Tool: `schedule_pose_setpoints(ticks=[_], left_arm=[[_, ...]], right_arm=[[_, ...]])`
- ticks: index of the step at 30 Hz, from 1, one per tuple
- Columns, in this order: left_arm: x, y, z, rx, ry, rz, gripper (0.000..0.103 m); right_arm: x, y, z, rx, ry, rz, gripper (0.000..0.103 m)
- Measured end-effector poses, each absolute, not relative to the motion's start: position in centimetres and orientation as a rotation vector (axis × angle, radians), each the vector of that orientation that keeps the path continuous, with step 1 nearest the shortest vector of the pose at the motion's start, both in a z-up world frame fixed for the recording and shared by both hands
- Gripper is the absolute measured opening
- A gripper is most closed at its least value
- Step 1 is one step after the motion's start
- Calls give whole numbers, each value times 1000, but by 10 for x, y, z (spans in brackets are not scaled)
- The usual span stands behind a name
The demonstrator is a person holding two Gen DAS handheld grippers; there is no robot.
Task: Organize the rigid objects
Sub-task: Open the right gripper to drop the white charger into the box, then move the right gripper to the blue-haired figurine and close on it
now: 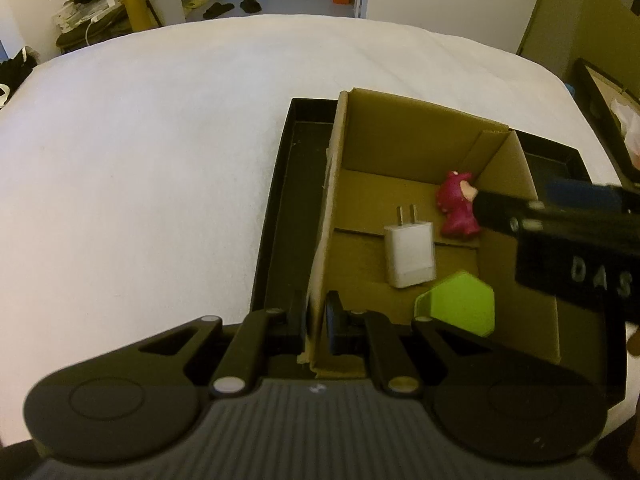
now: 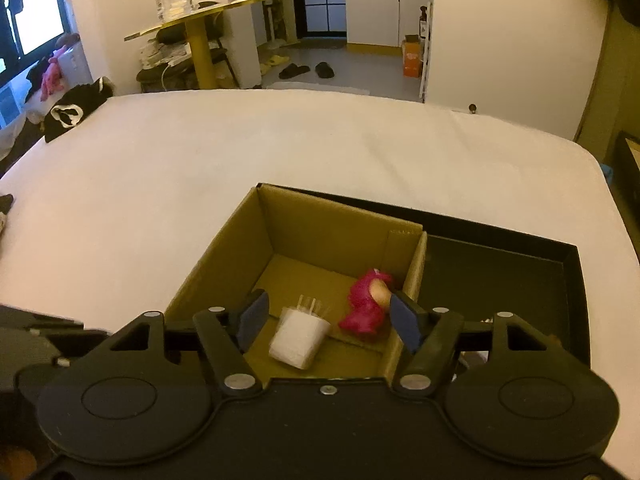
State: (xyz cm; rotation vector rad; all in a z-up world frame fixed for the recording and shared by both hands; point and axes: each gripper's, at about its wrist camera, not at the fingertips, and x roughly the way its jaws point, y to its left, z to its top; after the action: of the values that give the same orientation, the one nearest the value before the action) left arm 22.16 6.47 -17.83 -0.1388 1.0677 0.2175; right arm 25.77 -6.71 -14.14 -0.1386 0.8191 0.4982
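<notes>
- Closest to the left lens, the left gripper [image 1: 316,322] is clenched on the near end of the left wall of the cardboard box [image 1: 400,140], one finger outside the wall and one inside, apparently steadying it.
- Inside the box lie three hard items: a white charger [image 1: 410,254] with its prongs pointing to the far wall, a pink toy figure [image 1: 456,204] near the far right corner, and a green block [image 1: 460,304] against the near side.
- Judging by that, sorting looks well advanced; the white bedsheet [image 1: 140,160] shows nothing loose left to collect, though the views do not cover everything.
- Over the box, the right gripper [image 2: 326,316] hangs with its jaws spread wide and nothing between them; the charger sits under the gap and the toy just beside the right finger, touching neither as far as I can tell.
- Under the box sits a black tray [image 2: 500,280], its floor to the right of the box bare.
</notes>
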Motion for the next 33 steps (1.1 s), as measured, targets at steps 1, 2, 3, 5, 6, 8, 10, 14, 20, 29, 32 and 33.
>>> schedule_pose_setpoints(ticks=[1, 2, 3, 5, 6, 8, 10, 14, 20, 29, 32, 33], left_arm=[[221, 64, -178, -136, 1067, 219, 9], [220, 64, -178, -135, 1067, 220, 9], [220, 65, -178, -137, 1066, 219, 9], [220, 65, -177, -138, 1065, 218, 9], [220, 65, -177, -139, 1066, 218, 9], [220, 65, -177, -136, 1067, 218, 9], [221, 65, -177, -131, 1070, 221, 9], [222, 63, -176, -126, 1078, 224, 10], [222, 59, -174, -102, 1083, 238, 10], [222, 54, -169, -68, 1095, 257, 10], [222, 51, -168, -48, 1097, 271, 12], [222, 50, -168, -40, 1098, 275, 12]], right_arm=[[256, -67, -142, -142, 821, 501, 67], [254, -68, -142, -143, 823, 503, 67], [252, -69, -143, -141, 826, 505, 67], [251, -70, -143, -137, 833, 504, 67], [250, -70, -144, -137, 834, 504, 67], [248, -70, -144, -136, 835, 506, 67], [247, -72, -143, -129, 829, 499, 67], [245, -84, -141, -95, 826, 473, 67], [243, -101, -140, -76, 811, 447, 67], [243, -127, -148, -40, 805, 389, 67], [242, -135, -152, -40, 799, 363, 69], [241, -137, -154, -39, 796, 359, 71]])
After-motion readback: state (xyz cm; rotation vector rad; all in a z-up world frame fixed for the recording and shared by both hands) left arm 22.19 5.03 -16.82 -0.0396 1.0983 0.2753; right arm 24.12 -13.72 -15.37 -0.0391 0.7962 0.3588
